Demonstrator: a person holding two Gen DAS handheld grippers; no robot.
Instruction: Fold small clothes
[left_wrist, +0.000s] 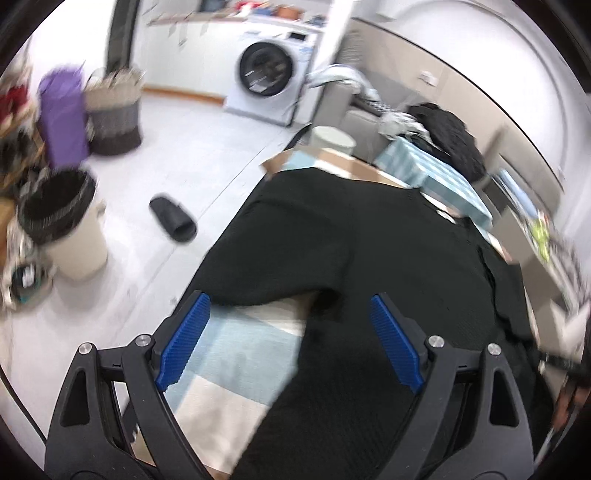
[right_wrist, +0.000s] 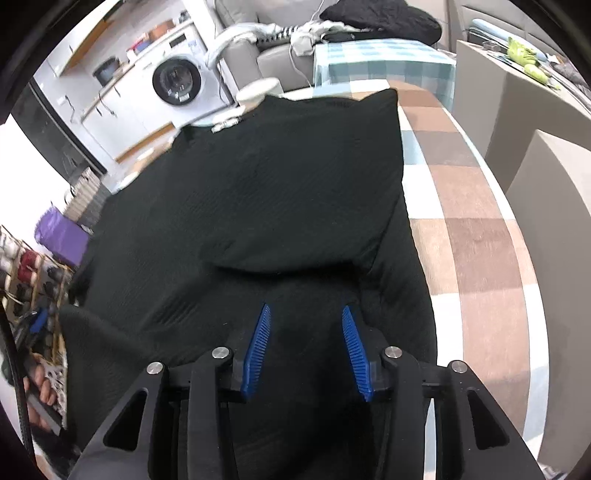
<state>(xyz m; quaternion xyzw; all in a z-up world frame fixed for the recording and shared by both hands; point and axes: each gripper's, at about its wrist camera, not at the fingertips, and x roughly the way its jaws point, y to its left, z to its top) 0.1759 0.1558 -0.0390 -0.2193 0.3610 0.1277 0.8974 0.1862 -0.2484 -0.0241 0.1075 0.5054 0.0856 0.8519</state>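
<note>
One black garment (left_wrist: 362, 251) lies spread over the checked cloth of your worktop (left_wrist: 236, 354), and it fills most of both views. In the right wrist view the black garment (right_wrist: 258, 192) shows a folded upper layer whose rounded edge sits just ahead of your right gripper (right_wrist: 306, 314), with a pointed corner reaching toward the far end of the worktop (right_wrist: 476, 229). Your right gripper has its blue pads (right_wrist: 258, 347) apart, a moderate gap between them, with dark fabric under and between them; nothing is clamped. Your left gripper (left_wrist: 290, 306) stands wide apart, one blue pad (left_wrist: 183, 339) over the bare checked cloth and the other over the garment, whose lower edge runs across just in front of the fingertips. Whether either gripper touches the fabric cannot be told. Off the worktop, the left wrist view shows a washing machine (left_wrist: 271, 74) against the far wall, a black slipper (left_wrist: 171, 218) on the pale floor, a bin with a black liner (left_wrist: 61, 225), a woven basket (left_wrist: 114, 110) and a purple bag (left_wrist: 62, 114). Beyond the far end stands a second table with a blue checked cover (right_wrist: 384, 66) and a dark heap of clothes (right_wrist: 380, 18) on it.
</note>
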